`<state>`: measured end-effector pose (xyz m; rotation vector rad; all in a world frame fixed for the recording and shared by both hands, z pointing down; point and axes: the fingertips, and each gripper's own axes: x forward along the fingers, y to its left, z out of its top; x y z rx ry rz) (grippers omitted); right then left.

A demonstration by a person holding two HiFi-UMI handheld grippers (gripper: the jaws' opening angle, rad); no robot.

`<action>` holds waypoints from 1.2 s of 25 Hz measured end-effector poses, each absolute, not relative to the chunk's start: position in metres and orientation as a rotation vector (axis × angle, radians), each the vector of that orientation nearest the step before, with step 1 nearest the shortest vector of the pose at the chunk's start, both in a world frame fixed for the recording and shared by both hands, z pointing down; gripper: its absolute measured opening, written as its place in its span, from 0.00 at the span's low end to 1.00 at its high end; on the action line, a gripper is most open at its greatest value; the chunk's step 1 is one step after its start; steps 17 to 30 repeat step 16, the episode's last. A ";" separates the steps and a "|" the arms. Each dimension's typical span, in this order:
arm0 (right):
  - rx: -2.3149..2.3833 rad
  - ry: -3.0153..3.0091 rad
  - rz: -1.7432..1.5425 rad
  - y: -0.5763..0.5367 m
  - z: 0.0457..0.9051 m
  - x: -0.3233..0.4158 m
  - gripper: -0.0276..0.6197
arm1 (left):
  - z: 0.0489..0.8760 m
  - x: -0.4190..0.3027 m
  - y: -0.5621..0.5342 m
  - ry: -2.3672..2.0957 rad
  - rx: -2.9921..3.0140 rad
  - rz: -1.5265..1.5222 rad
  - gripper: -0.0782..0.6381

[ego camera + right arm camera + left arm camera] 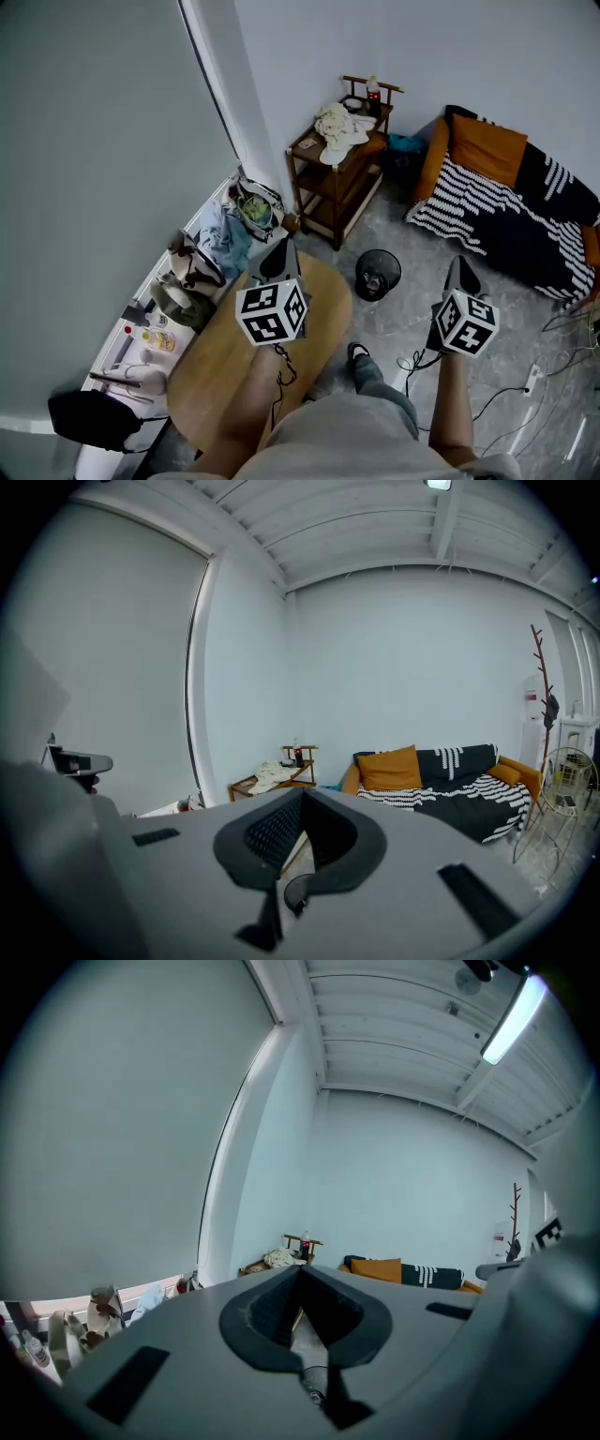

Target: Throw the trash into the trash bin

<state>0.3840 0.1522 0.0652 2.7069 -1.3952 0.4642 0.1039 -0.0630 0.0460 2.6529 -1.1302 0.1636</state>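
Observation:
The black mesh trash bin [378, 274] stands on the grey floor between the two grippers, with something pale lying inside it. My left gripper [281, 247] hangs over the far end of the oval wooden table [225, 375], to the left of the bin. My right gripper [459, 266] hovers over the floor to the right of the bin. In the left gripper view the left gripper [302, 1271] has its jaws together and nothing between them. The right gripper [303, 794] looks the same in its own view. I see no piece of trash in either grip.
A wooden shelf unit [337, 178] with cloths on top stands by the far wall. A sofa [506, 206] with a striped blanket and orange cushion fills the right. The windowsill [159, 337] at left is cluttered with bags and bottles. Cables [534, 384] trail on the floor.

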 end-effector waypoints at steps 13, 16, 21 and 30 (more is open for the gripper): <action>2.720 -1.374 0.447 0.153 0.060 0.398 0.05 | 0.050 0.120 -0.067 -1.113 2.636 0.148 0.13; 2.725 -1.368 0.452 0.153 0.059 0.397 0.05 | 0.050 0.121 -0.067 -1.108 2.634 0.149 0.13; 2.725 -1.368 0.452 0.153 0.059 0.397 0.05 | 0.050 0.121 -0.067 -1.108 2.634 0.149 0.13; 2.725 -1.368 0.452 0.153 0.059 0.397 0.05 | 0.050 0.121 -0.067 -1.108 2.634 0.149 0.13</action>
